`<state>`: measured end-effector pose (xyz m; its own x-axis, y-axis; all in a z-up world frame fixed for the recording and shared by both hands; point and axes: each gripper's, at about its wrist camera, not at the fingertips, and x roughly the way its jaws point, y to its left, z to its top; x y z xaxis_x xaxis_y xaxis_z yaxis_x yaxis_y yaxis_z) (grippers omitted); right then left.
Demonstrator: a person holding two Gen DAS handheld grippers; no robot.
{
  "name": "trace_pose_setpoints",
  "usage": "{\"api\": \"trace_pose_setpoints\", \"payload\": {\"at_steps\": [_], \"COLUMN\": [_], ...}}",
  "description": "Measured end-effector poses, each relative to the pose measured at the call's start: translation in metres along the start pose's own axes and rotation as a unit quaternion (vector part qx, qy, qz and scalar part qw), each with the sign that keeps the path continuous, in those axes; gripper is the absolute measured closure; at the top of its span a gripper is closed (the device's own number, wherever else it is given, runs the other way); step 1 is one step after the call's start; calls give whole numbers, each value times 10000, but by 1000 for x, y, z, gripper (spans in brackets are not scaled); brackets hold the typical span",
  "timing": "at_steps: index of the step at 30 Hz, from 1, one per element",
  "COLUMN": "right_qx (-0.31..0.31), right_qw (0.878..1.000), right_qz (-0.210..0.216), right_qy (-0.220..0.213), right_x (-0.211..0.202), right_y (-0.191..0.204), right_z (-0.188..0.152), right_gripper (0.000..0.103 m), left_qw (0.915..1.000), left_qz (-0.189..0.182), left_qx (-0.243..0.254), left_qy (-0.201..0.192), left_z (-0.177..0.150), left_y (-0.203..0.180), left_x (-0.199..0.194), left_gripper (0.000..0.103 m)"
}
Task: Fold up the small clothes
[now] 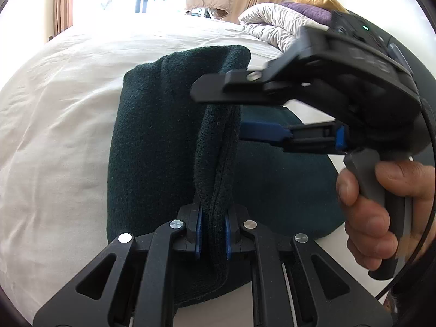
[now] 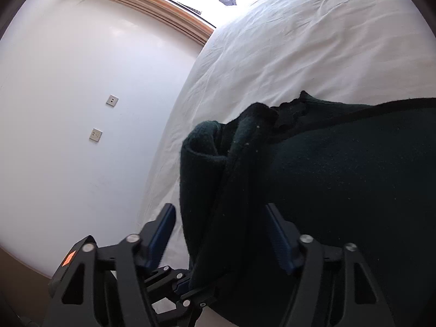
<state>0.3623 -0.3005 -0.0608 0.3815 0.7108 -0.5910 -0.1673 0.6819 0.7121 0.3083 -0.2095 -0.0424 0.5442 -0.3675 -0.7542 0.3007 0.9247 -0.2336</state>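
A dark green knitted garment [image 1: 152, 147] lies on the white bed sheet [image 1: 54, 125], partly folded over. My left gripper [image 1: 213, 234] is shut on a raised edge of the garment, which hangs bunched between its blue pads. My right gripper [image 1: 218, 114] comes in from the right, its jaws open around the same raised fold, one finger above and one below. In the right wrist view the right gripper [image 2: 220, 231] is open, with the garment [image 2: 340, 179] between its fingers. The left gripper [image 2: 185, 283] shows low in that view, clamped on the cloth.
A rolled pale duvet [image 1: 272, 24] and purple and yellow pillows [image 1: 313, 8] sit at the far right of the bed. A bright window with curtains is behind. In the right wrist view a white wall with two sockets [image 2: 95, 135] borders the bed.
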Motion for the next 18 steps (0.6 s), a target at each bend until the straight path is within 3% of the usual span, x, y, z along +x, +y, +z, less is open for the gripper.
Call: {"api": "trace_pose_setpoints", "payload": {"at_steps": [1, 2, 5, 11, 18], "right_qx": [-14, -51, -246, -293, -311], "right_qw": [10000, 9999, 9991, 9978, 9957], "right_qz": [-67, -95, -347, -595, -846], "right_qy": [43, 53, 60, -23, -212], "right_x": [2, 4, 3, -16, -53], "right_y": [1, 3, 9, -2, -24], "right_z": [2, 5, 8, 10, 20], "right_gripper": [51, 64, 78, 83, 84], "left_qw": [10000, 10000, 10000, 9999, 9988], "left_qz": [15, 28, 37, 0, -116], "left_qx": [21, 33, 42, 140, 462], "left_qy": [-9, -12, -15, 12, 63], "left_z": [-2, -3, -4, 4, 17], "left_y": [-3, -4, -6, -23, -78], "left_x": [-1, -2, -4, 2, 20], "left_gripper": [93, 93, 93, 93, 93]}}
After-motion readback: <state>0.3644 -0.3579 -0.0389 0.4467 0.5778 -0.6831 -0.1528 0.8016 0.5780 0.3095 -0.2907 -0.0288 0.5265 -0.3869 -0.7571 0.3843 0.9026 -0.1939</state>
